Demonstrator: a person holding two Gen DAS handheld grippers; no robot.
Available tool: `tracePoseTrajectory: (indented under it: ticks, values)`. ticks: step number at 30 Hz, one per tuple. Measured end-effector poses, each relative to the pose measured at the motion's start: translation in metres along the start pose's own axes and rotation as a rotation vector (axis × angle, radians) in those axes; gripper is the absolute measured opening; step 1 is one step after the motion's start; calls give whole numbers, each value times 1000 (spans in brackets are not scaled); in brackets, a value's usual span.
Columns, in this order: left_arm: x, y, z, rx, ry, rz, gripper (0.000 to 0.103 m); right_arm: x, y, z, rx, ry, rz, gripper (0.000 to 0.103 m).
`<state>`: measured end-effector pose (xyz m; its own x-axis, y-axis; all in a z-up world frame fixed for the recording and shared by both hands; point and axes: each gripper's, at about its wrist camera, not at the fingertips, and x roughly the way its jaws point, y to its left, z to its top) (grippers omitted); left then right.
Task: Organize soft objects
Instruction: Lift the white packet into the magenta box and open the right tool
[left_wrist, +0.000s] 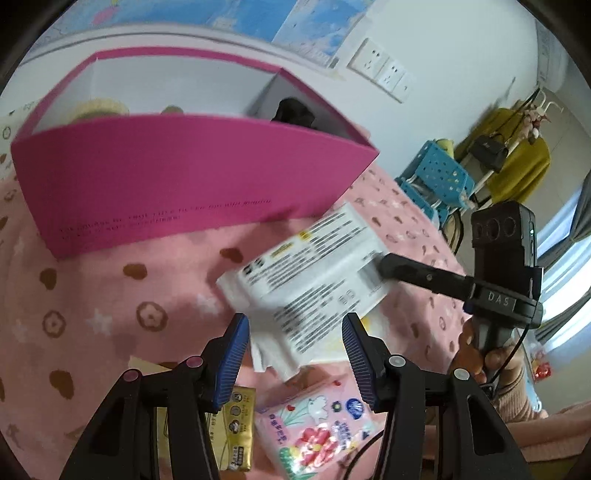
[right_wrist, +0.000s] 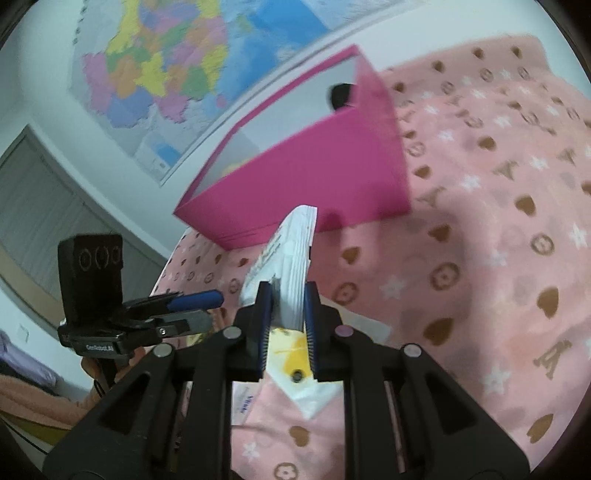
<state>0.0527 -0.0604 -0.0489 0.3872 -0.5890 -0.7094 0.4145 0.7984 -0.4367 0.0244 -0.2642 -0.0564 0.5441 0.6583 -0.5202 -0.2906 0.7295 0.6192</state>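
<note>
A pink patterned blanket (right_wrist: 480, 236) covers the surface, and an open magenta box (left_wrist: 166, 184) stands on it by the wall. The right gripper (right_wrist: 286, 321) has its fingers pressed onto a white tissue pack (right_wrist: 291, 258), lifted in front of the box. The left gripper (left_wrist: 295, 354) hangs spread wide, holding nothing, above a floral tissue pack (left_wrist: 317, 435) and a yellow packet (left_wrist: 238, 424)

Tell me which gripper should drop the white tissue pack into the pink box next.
Right. The right gripper is already clamped on the white tissue pack, lifted near the pink box. The left gripper is open and empty.
</note>
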Motion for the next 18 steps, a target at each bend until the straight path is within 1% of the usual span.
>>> tracePoseTrajectory:
  ticks: [3, 6, 10, 12, 13, 15, 18]
  values:
    - [14, 1, -1, -9, 40, 1, 53, -1, -12, -4, 36, -3, -15, 20]
    - [22, 0, 0, -9, 62, 2, 53, -1, -21, -8, 66, 4, -25, 20]
    - [29, 0, 4, -6, 72, 18, 55, 2, -29, -11, 82, 14, -37, 21]
    - [32, 1, 7, -6, 81, 21, 57, 3, -31, -12, 86, 15, -46, 21]
    - [35, 1, 9, -4, 84, 23, 60, 4, -31, -12, 82, 20, -54, 20]
    - [38, 1, 11, -3, 88, 28, 60, 5, -32, -13, 79, 24, -62, 18]
    - [40, -1, 13, -2, 86, 10, 60, 5, -31, -14, 76, 23, -58, 18]
